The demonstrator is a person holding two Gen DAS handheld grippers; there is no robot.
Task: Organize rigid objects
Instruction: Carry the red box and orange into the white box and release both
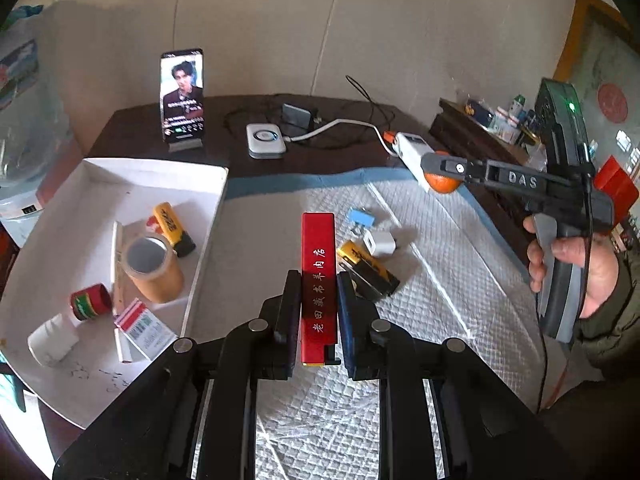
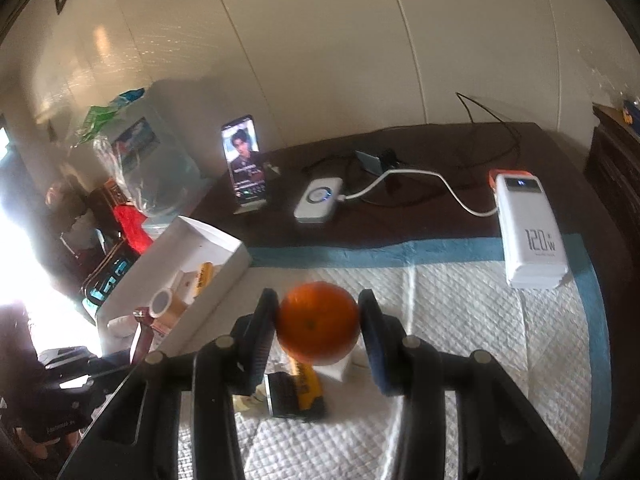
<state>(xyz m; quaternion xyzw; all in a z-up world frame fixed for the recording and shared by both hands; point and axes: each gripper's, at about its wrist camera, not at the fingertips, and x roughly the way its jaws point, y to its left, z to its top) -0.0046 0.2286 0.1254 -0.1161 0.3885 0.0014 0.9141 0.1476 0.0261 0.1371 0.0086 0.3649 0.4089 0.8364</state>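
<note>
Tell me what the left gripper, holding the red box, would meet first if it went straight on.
Probably the white charger and blue clip on the white pad, just beyond the red box that the left gripper holds. Depth is unclear, so it may pass beside them.

Grippers: two, left gripper (image 1: pixel 319 312) and right gripper (image 2: pixel 318 322)
Red boxes: one (image 1: pixel 318 280)
Oranges: one (image 2: pixel 319 322)
Yellow-and-black lighters: two (image 1: pixel 174 230) (image 1: pixel 368 268)
Tape rolls: one (image 1: pixel 154 268)
White trays: one (image 1: pixel 208 216)
Phones: one (image 1: pixel 182 96)
Power banks: one (image 2: pixel 530 232)
</note>
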